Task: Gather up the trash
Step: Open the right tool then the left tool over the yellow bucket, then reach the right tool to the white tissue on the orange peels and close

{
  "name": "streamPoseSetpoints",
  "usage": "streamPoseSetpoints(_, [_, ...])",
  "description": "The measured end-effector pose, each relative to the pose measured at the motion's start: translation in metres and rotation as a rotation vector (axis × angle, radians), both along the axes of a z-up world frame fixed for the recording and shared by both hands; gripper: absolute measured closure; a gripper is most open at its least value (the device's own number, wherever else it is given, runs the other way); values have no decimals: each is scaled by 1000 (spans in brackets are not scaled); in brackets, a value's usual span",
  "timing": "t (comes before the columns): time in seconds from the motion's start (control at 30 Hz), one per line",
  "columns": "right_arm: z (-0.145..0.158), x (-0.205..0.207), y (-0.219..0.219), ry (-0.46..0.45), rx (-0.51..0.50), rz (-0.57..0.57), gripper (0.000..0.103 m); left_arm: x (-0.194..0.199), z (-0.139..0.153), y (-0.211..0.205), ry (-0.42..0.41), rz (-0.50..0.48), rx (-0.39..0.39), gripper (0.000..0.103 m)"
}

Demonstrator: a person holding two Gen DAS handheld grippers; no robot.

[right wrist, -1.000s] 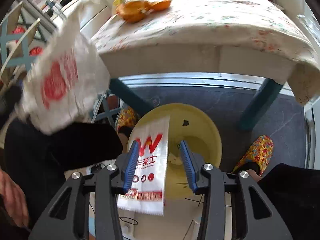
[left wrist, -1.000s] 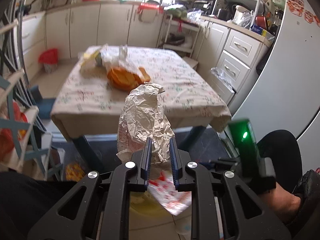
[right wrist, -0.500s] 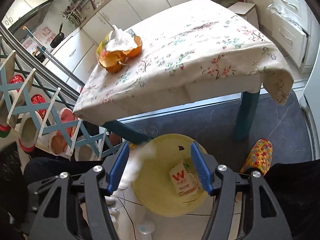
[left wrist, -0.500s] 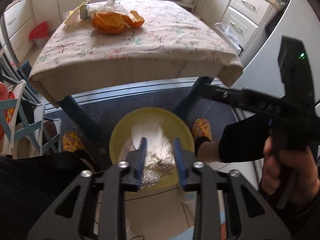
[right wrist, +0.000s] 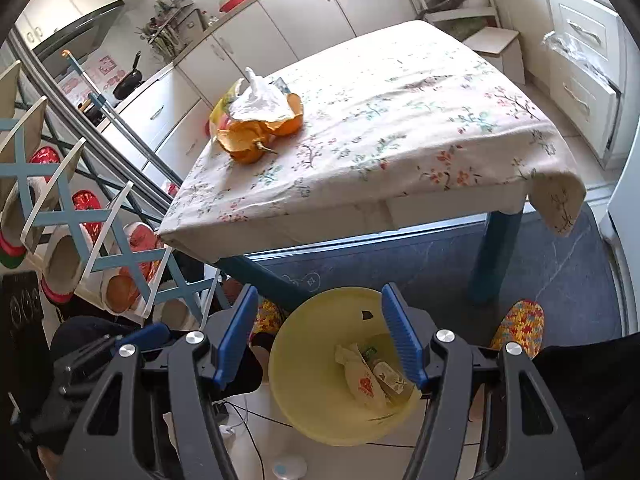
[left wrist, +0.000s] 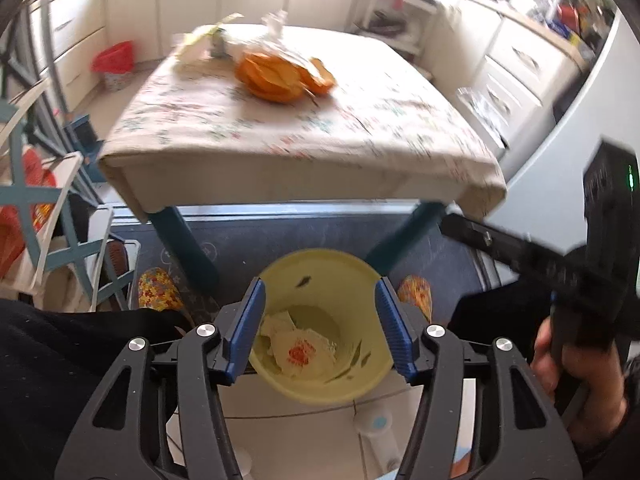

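Hovering above the yellow bin, the left gripper has its jaws spread wide apart and holds nothing. The blue pads frame the bin opening on both sides in the left wrist view.

The right gripper is likewise above the bin, jaws wide apart and empty. In the right wrist view the bin sits under the right-hand pad.

The bin stands on the floor in front of the table, between the person's 2 patterned slippers.

Trash inside the bin:
- crumpled paper wrapper with a red mark, lying at the bottom
- the same wrapper in the right wrist view, with a smaller packet touching it

Trash on the table:
- orange peels near the far left corner of the floral cloth
- white plastic bag resting on top of the peels
- a yellow packet just behind them

In the left wrist view the peels are blurred.
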State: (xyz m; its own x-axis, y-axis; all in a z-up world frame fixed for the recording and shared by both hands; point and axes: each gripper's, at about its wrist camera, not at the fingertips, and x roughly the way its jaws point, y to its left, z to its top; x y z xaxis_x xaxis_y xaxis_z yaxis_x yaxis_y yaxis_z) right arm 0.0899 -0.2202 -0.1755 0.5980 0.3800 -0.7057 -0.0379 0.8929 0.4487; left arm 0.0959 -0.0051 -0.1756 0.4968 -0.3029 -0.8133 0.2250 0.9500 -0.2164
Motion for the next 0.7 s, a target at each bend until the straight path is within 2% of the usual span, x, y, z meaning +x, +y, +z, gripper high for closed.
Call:
streamPoseSetpoints(0.23, [16,8,2,-37,2,19,41,19,27,30,-81,122,-63,47])
streamPoseSetpoints(0.43, [45,44,14,-97,-66,70,41,61,44,36,-106,136,-39,46])
streamPoseSetpoints(0.6, [63,86,29,-138,-154,149,39,111,42,30,-90,140,35,46])
streamPoseSetpoints(0.7, [65,107,40,-143,-189,195,37,139,35,31,-54,152,15,46])
